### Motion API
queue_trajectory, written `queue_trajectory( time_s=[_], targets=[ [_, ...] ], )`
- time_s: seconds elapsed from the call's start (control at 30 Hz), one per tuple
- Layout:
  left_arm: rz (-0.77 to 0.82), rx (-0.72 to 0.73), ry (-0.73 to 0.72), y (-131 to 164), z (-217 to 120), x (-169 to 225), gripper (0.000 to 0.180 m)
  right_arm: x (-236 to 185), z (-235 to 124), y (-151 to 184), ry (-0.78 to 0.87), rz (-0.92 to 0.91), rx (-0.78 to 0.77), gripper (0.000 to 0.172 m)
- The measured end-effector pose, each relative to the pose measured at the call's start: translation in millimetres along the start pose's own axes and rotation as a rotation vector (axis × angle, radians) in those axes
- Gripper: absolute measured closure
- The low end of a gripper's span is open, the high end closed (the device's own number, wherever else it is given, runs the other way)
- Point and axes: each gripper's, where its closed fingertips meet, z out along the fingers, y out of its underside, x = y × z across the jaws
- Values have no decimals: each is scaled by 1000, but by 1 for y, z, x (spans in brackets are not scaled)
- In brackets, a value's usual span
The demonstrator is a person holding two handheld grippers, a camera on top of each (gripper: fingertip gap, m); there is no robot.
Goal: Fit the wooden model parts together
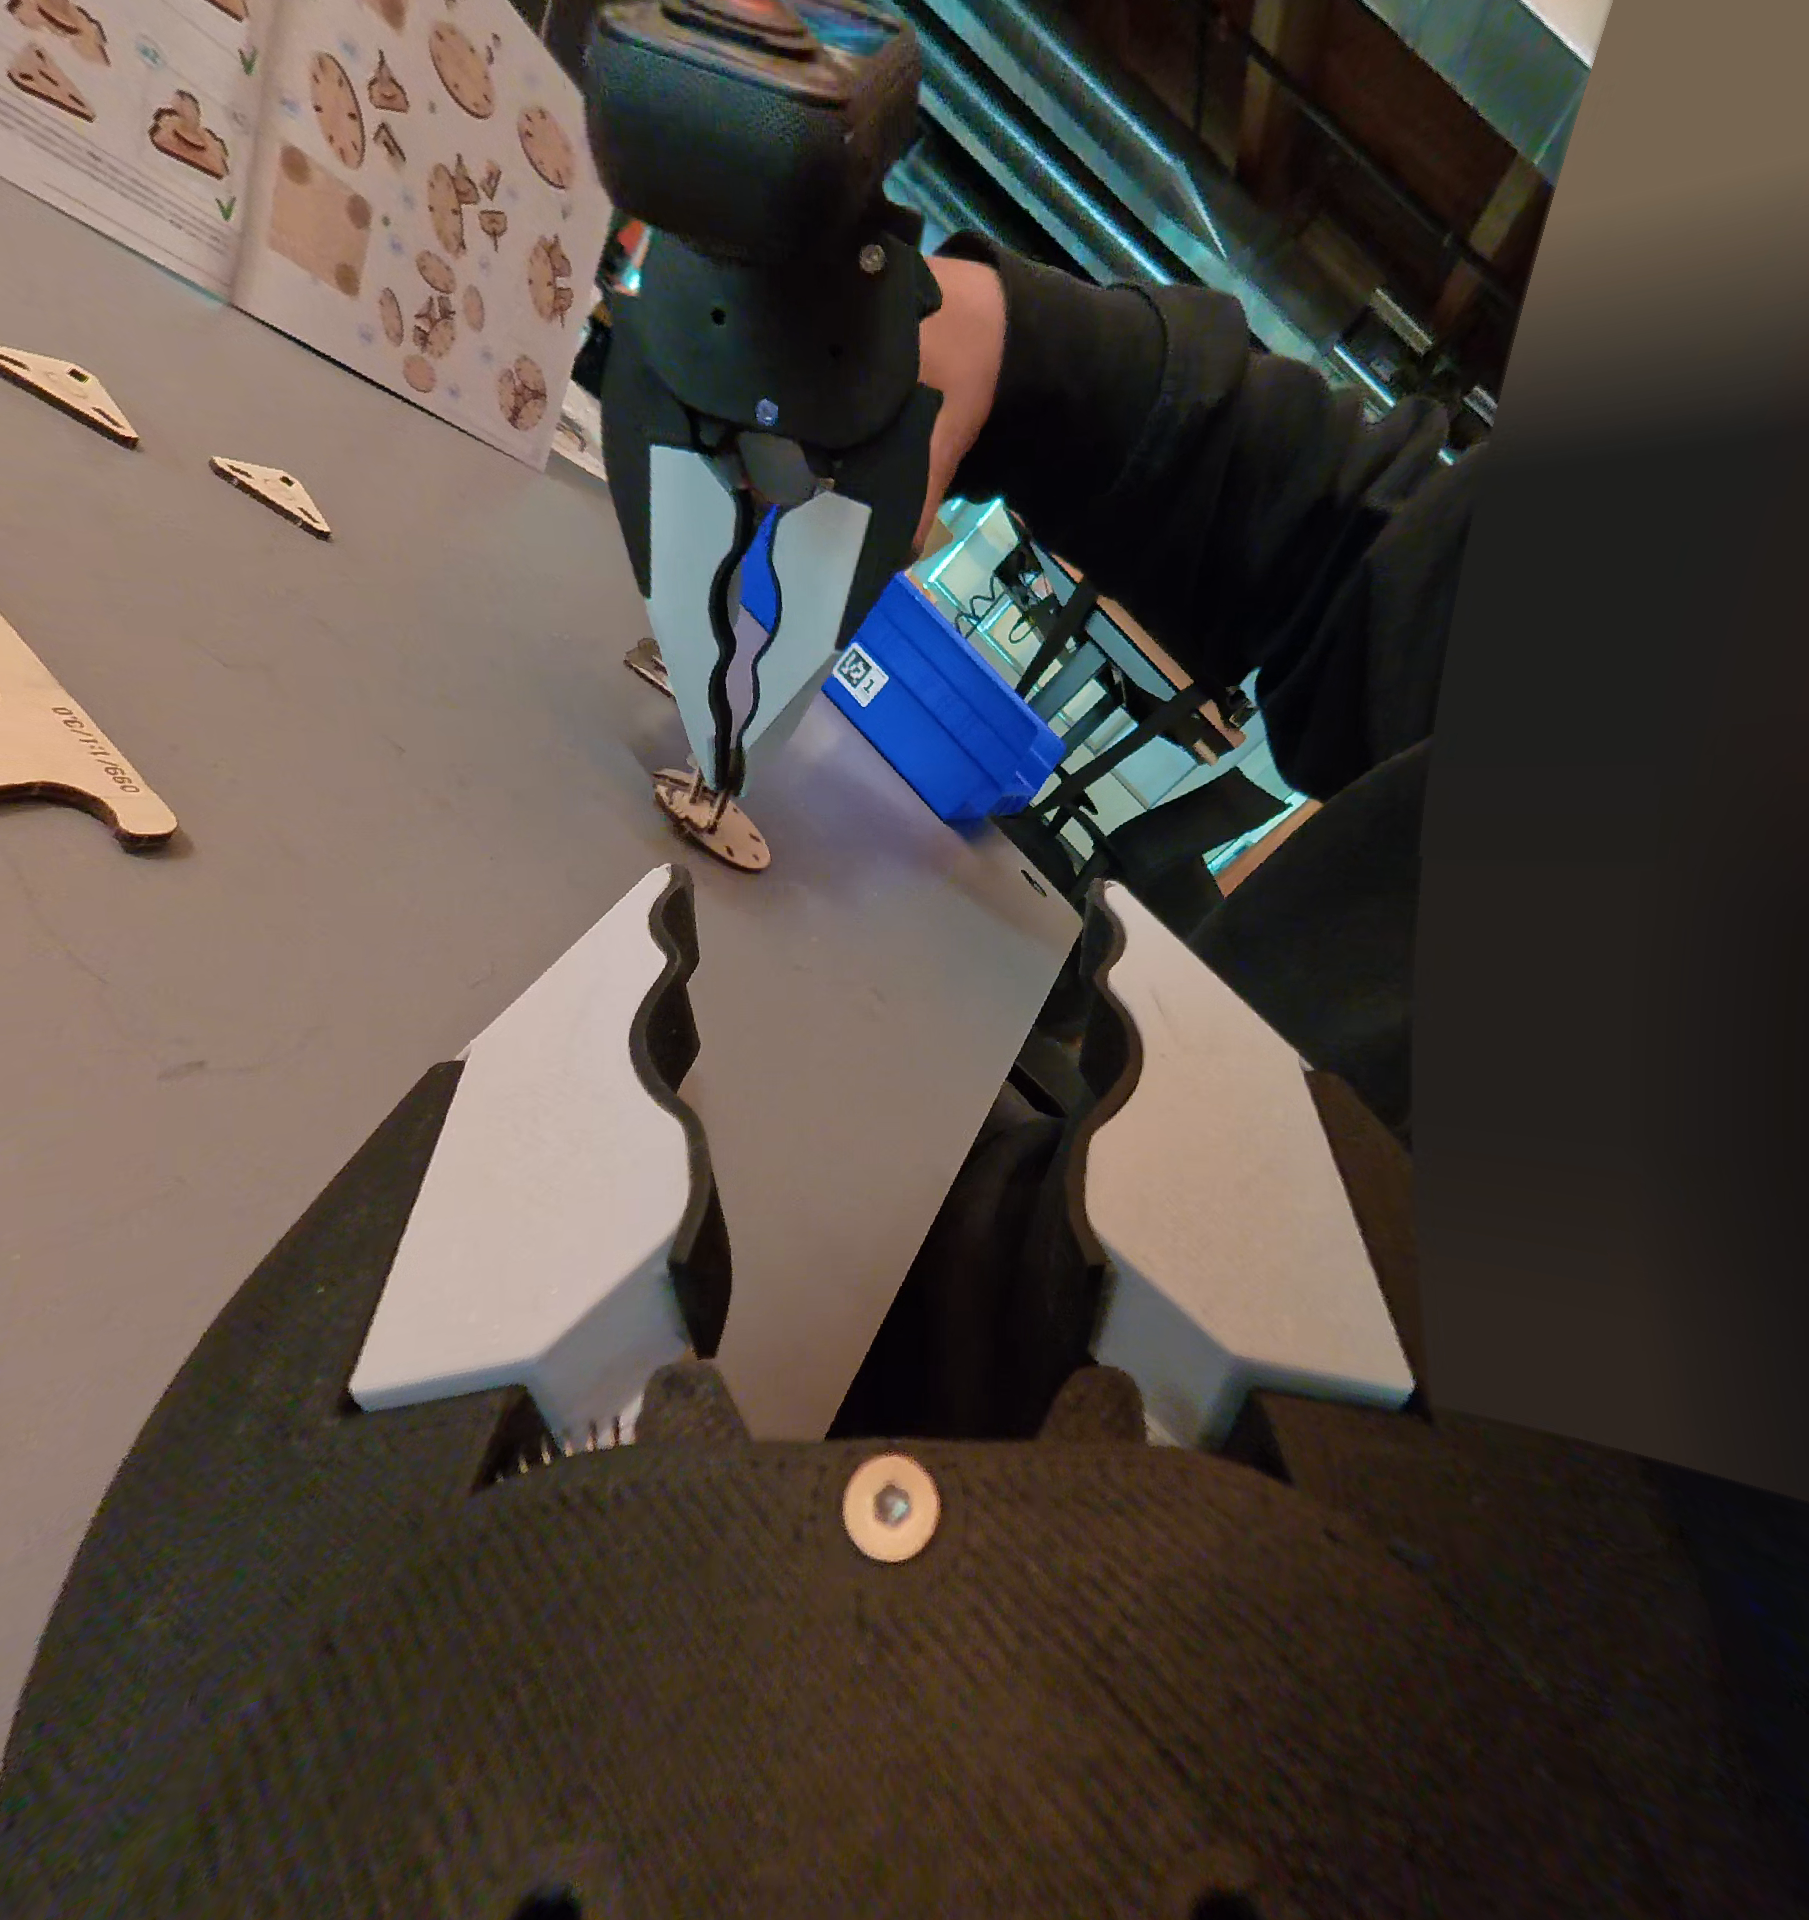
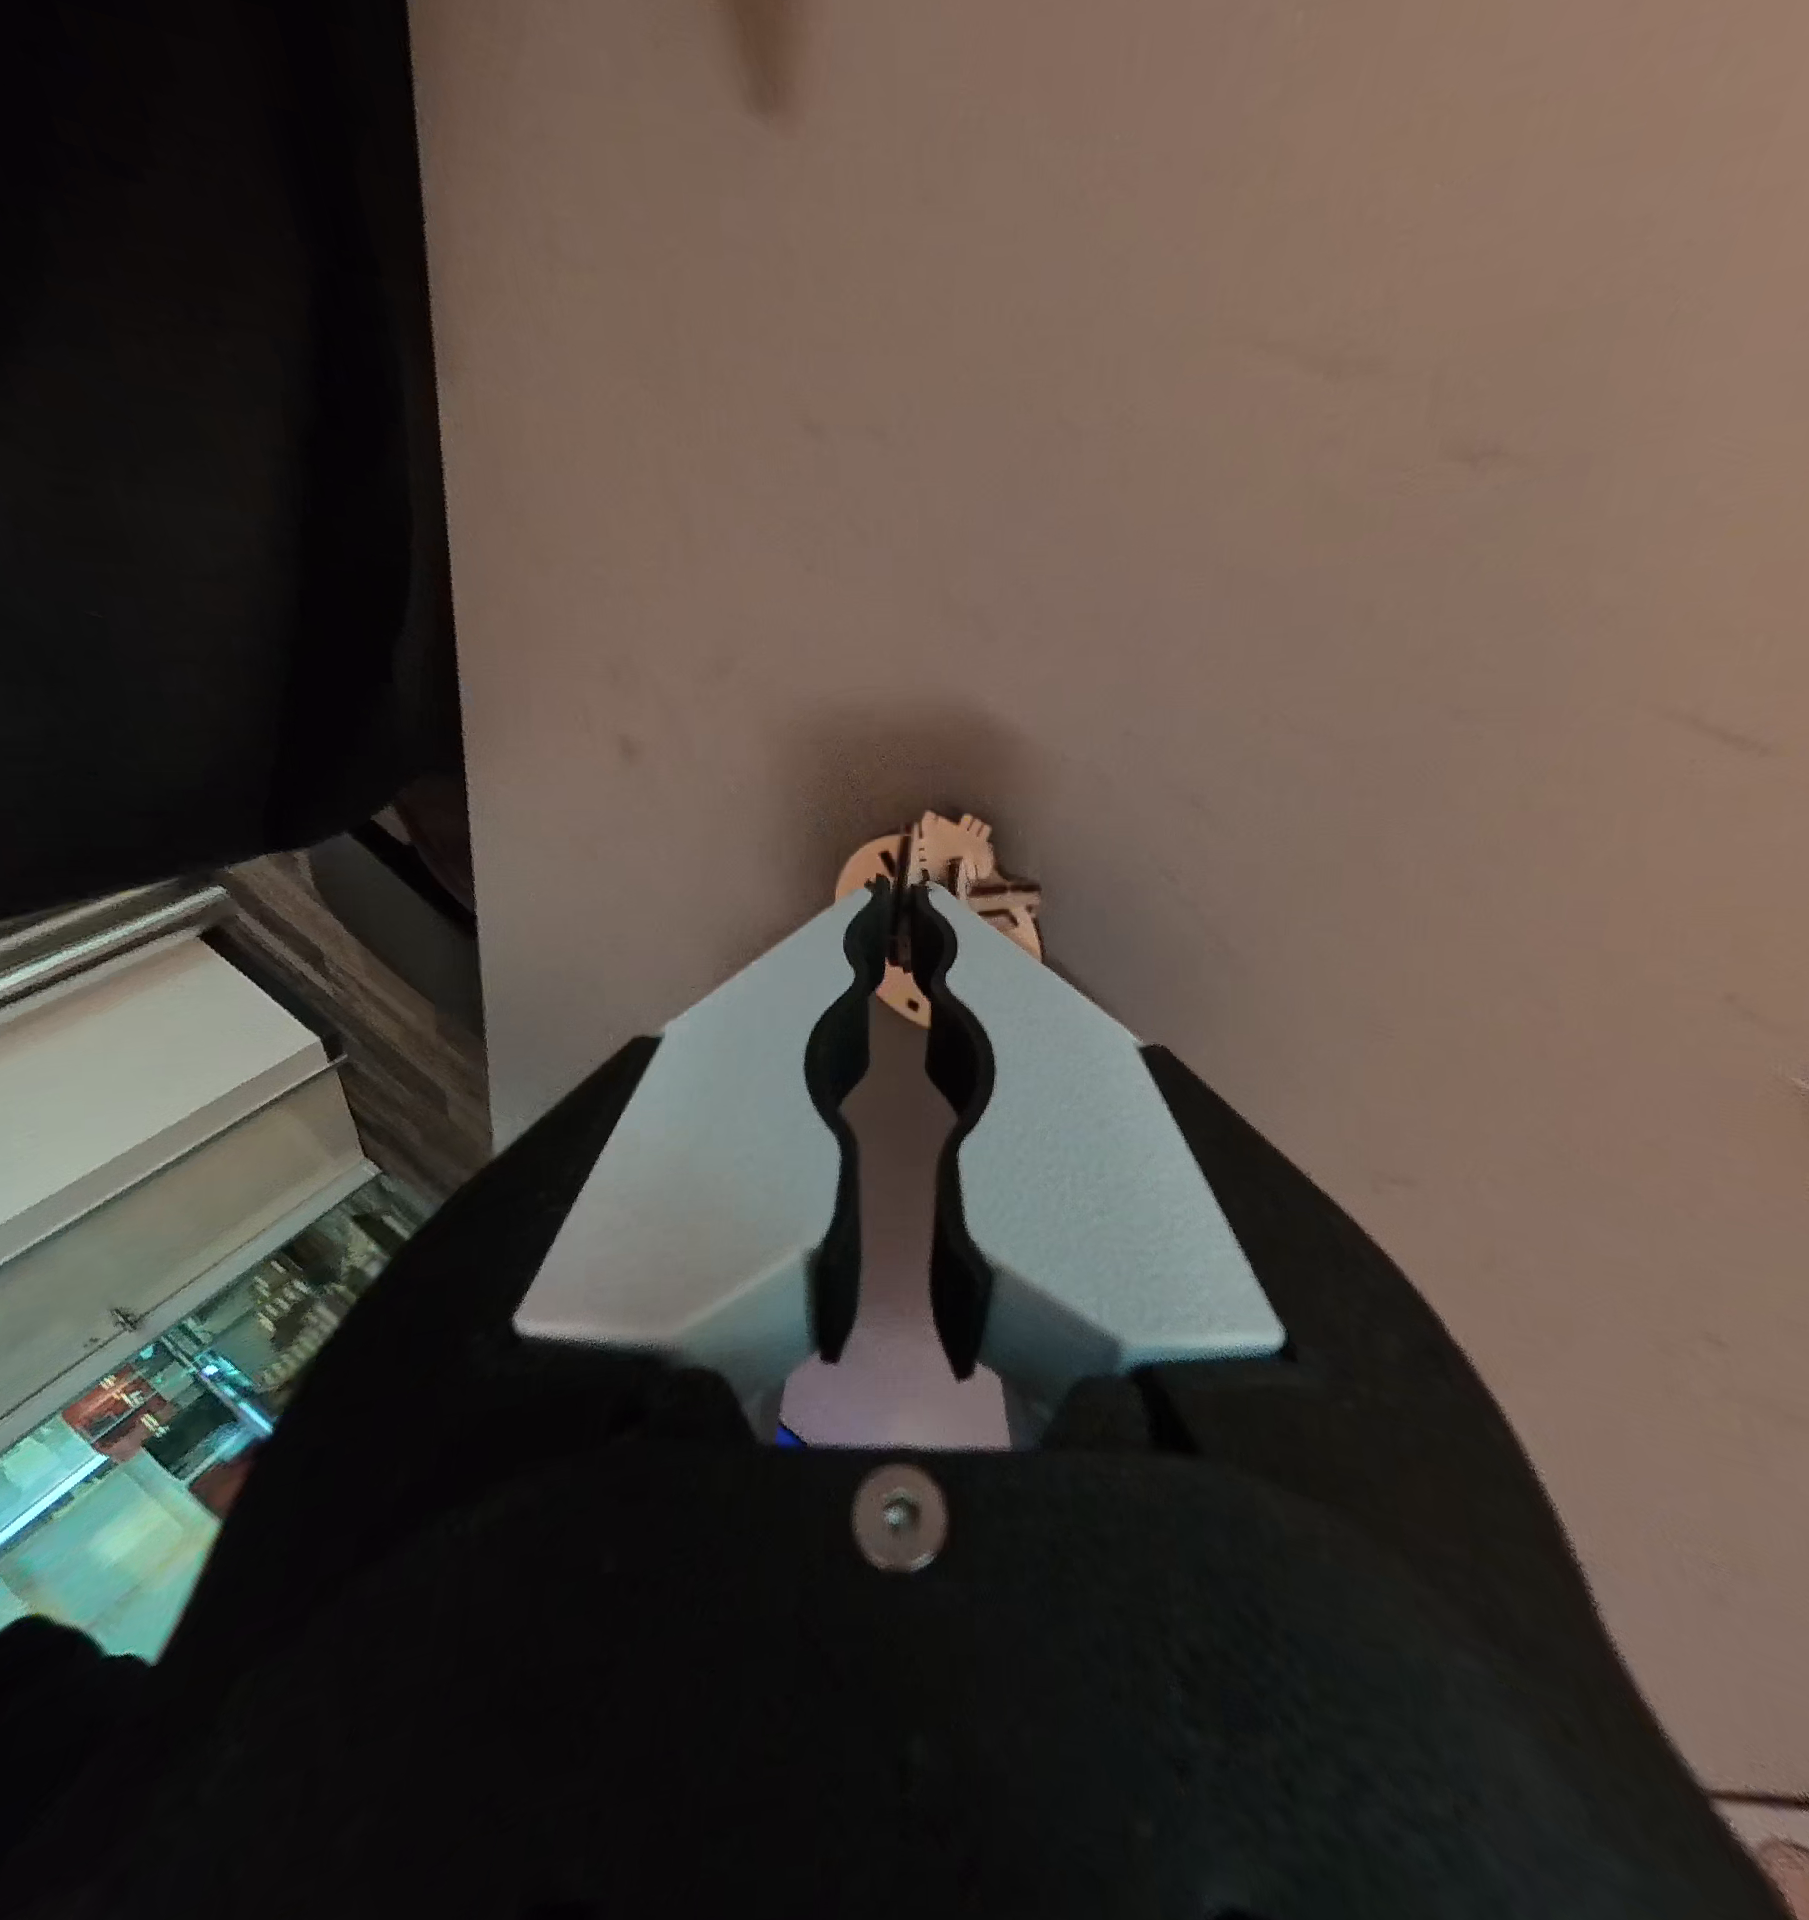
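2 grippers work over a grey table [image 1: 380, 665]. The right gripper [image 1: 718, 774] points down with its tips pinched on a thin upright wooden tab of a small wooden disc assembly [image 1: 718, 826], which sits directly beneath its tips. The left gripper [image 1: 884, 894] has its jaws spread wide with only bare table between them; the disc assembly lies just ahead of its tips. A blue bin [image 1: 941, 707] stands beyond the right gripper.

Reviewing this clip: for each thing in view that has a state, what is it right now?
Left gripper: open, nothing between its fingers, over the grey table.
Right gripper: shut on a thin upright piece of the round wooden disc assembly, which rests on the table.
Printed instruction booklet: open.
Two flat triangular wooden pieces: lying flat, apart.
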Motion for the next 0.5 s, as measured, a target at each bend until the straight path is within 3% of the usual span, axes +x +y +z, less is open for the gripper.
queue_trajectory(
  time_s=[0.27,0.5],
  targets=[
    [24,-19,-23,3,2,-2,106,-8,-4,8,68,16,66,171],
    [33,-29,-32,6,4,-2,108,-20,-6,4,235,6,290,171]
  ],
)
